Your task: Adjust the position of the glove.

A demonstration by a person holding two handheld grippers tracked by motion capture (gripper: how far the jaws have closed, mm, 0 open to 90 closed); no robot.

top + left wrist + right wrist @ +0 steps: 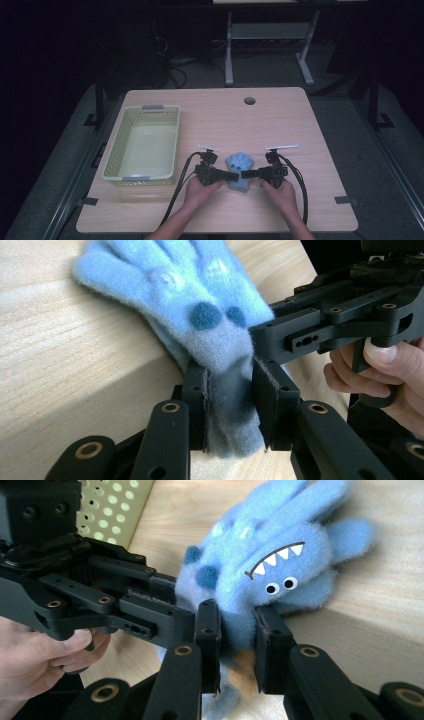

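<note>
A fluffy light-blue glove (239, 171) with dark blue spots and a toothy monster face lies near the table's front edge, fingers pointing away from the person. My left gripper (232, 176) comes at it from the left and is shut on the cuff (231, 400). My right gripper (245, 175) comes from the right and is shut on the same cuff end (238, 632). In the left gripper view the right gripper's jaws (320, 325) reach in from the right. In the right gripper view the left gripper (150, 607) crosses from the left. The monster face (275, 572) faces the right camera.
A pale green perforated basket (144, 143) stands on the left part of the wooden table (280, 120), empty inside. A round cable hole (249, 100) sits near the far edge. Cables trail from both grippers toward the front edge.
</note>
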